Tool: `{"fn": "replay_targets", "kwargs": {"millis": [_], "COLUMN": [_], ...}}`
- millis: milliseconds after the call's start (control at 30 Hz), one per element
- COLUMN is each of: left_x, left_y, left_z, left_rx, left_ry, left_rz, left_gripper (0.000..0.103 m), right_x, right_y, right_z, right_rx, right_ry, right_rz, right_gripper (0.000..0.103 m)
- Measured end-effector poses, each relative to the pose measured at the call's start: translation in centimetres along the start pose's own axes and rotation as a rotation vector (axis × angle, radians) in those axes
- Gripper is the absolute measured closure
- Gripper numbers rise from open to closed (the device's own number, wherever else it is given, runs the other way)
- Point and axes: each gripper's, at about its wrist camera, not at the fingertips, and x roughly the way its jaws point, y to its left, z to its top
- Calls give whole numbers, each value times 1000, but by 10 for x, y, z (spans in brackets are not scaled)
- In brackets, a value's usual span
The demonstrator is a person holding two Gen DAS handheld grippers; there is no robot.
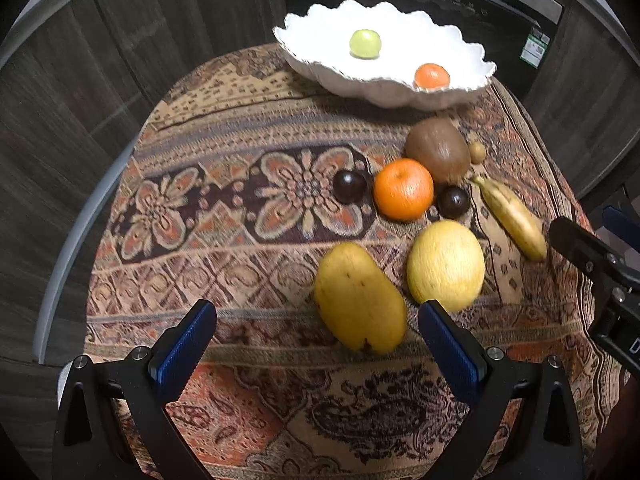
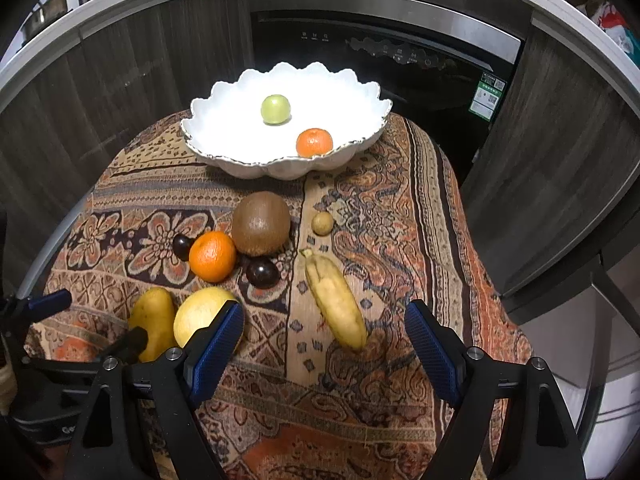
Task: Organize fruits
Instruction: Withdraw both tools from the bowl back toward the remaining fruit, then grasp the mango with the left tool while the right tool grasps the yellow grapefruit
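A white scalloped bowl [image 1: 312, 68] [image 2: 224, 156] at the table's far side holds a green fruit [image 1: 365, 43] [image 2: 275, 109] and a small orange [image 1: 432, 76] [image 2: 314, 142]. On the cloth lie a kiwi [image 1: 438, 149] [image 2: 261, 222], an orange [image 1: 403, 189] [image 2: 212, 256], two dark plums [image 1: 349, 186] [image 2: 262, 273], a banana [image 1: 512, 216] [image 2: 336, 300], a yellow melon [image 1: 446, 265] [image 2: 196, 316] and a mango [image 1: 358, 296] [image 2: 154, 322]. My left gripper [image 1: 316, 340] is open, the mango between its fingers. My right gripper [image 2: 324, 344] is open around the banana's near end.
A patterned cloth [image 1: 240, 240] [image 2: 400, 240] covers the small table. A tiny brown fruit [image 1: 477, 152] [image 2: 322, 223] lies beside the kiwi. A dark oven [image 2: 380, 52] and wood cabinet fronts stand behind the table. The right gripper's body [image 1: 600, 268] shows at the left view's right edge.
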Motion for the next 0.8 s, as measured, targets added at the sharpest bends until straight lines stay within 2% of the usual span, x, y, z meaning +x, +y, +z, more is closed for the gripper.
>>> {"fn": "replay_targets", "kwargs": {"millis": [267, 800], "left_x": [15, 49], "left_y": [-8, -10], "left_z": [-6, 0], "left_rx": [21, 27], "left_ry": [34, 59], "left_rz": [-9, -25], "left_gripper": [1, 13], "right_x": [5, 26], "right_y": [-4, -1], "right_z": [-9, -13], "right_rx": [17, 22], "right_ry": [20, 55], "right_rz": [-7, -20], "right_gripper": [20, 20]}}
